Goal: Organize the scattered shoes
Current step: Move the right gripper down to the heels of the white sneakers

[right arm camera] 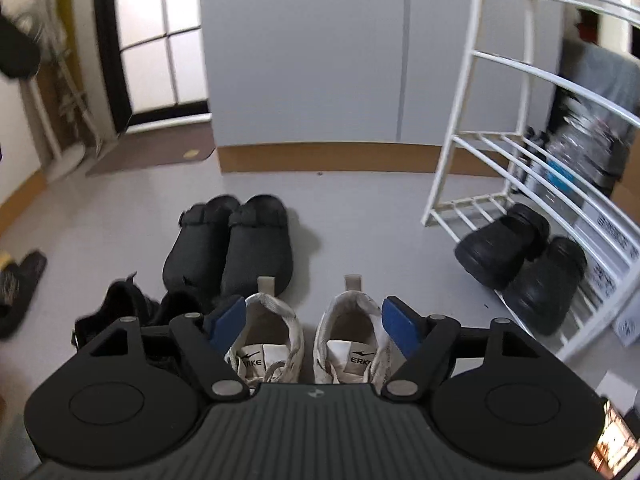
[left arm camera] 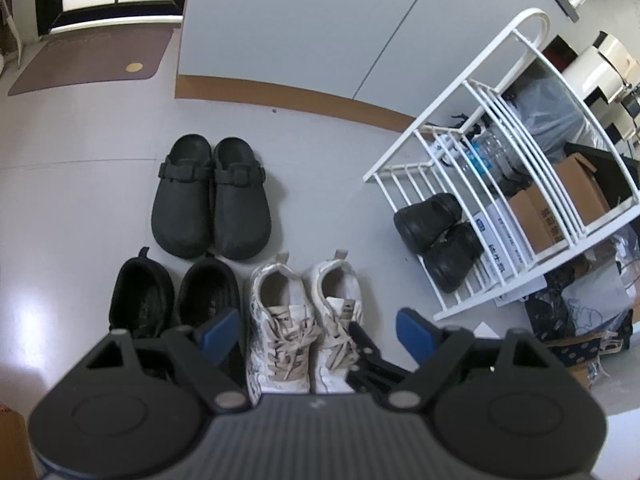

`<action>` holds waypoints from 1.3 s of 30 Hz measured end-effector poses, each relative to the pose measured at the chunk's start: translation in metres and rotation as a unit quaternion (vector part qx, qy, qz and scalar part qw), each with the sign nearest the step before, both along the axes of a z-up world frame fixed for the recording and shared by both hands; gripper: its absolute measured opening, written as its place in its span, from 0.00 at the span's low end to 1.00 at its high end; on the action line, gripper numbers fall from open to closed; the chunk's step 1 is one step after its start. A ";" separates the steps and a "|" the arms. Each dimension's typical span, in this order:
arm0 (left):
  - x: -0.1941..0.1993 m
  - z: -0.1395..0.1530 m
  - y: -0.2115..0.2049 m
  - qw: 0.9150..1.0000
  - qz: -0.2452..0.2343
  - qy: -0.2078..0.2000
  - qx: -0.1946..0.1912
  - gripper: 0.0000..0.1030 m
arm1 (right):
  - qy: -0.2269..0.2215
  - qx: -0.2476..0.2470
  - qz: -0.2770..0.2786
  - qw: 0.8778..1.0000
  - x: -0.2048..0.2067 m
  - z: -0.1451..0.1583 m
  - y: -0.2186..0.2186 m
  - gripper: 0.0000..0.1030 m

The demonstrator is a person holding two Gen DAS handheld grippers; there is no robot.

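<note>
In the left wrist view, you are holding the left gripper [left arm camera: 318, 334] with its jaws standing wide and nothing pressed between the blue pads, hovering above the white sneakers [left arm camera: 306, 320]. Take that pair as your landmark: the sneakers are lying side by side on the floor, heels away from you and laces toward you, their long axis running straight along the line the gripper is pointing. The black slip-on shoes [left arm camera: 176, 300] are sitting just left of the sneakers, the black clogs [left arm camera: 212, 198] just beyond them, and the white shoe rack [left arm camera: 472, 168] with its dark rubber shoes [left arm camera: 438, 236] is standing off to the sneakers' right. In the right wrist view, you are keeping the right gripper [right arm camera: 314, 322] open as well, its pads straddling the sneakers' heel openings on the outer sides, apparently without pressing on either shoe. This gripper is looking the nearer of the two, sitting low over the collars, so the coming pick probably turns on whether you centre on one sneaker or span both. A black sandal [right arm camera: 18, 280] is lying well to the sneakers' left, still apart from the rows.
</note>
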State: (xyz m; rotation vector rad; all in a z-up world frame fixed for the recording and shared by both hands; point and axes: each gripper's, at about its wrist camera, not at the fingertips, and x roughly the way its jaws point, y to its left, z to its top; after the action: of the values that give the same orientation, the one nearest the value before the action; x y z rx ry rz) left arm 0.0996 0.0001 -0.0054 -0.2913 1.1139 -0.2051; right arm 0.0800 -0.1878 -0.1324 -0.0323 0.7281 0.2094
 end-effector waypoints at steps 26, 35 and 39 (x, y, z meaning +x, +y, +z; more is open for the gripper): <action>0.027 -0.048 -0.011 0.998 0.018 0.064 0.004 0.85 | 0.081 0.033 -0.061 0.994 0.041 -0.116 0.010 0.58; 0.034 -0.060 -0.007 0.997 0.023 0.075 0.019 0.85 | 0.090 -0.006 -0.019 0.996 0.061 -0.131 0.016 0.58; 0.034 -0.064 -0.009 0.996 0.015 0.083 0.016 0.84 | 0.095 0.013 -0.014 0.995 0.060 -0.139 0.011 0.61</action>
State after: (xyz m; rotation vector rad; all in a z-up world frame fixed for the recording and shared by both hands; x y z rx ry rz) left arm 0.1331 -0.0090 -0.0691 -0.3014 1.2756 -0.1379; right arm 0.1399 -0.1773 -0.2717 0.0237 0.9150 0.1963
